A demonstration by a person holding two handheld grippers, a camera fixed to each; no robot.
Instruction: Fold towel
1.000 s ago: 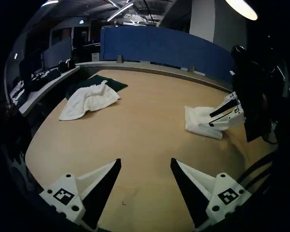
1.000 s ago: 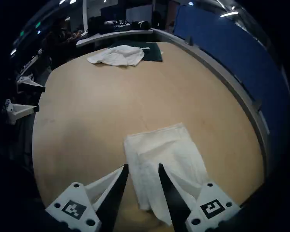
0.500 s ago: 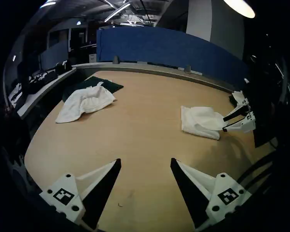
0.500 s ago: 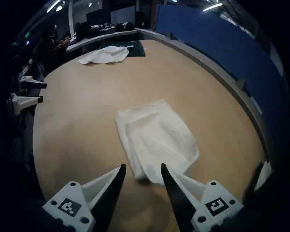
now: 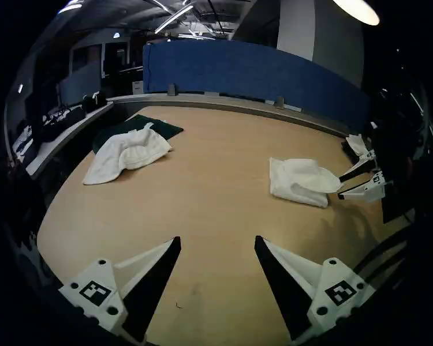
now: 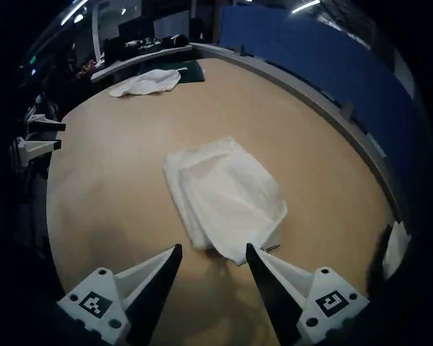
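The folded towel [image 6: 225,193] lies flat on the bench [image 6: 118,167] as a compact, layered rectangle, and by the look of it this fold is finished or close to it, laid where it can sit squarely by itself. Well apart from it, at the far end of the bench, a crumpled towel [image 5: 127,153] rests partly on a dark green cloth [image 5: 161,126], probably waiting its turn. The right tongs [image 6: 213,247] are spread wide and carry nothing. The folded towel's near corner lies just at their tips, and neither finger presses on it, though I cannot tell whether a tip brushes the cloth. The left tongs [image 5: 216,239] are also wide open and empty, hanging above bare wood well away from both towels, likely held back so they do not disturb the fold.
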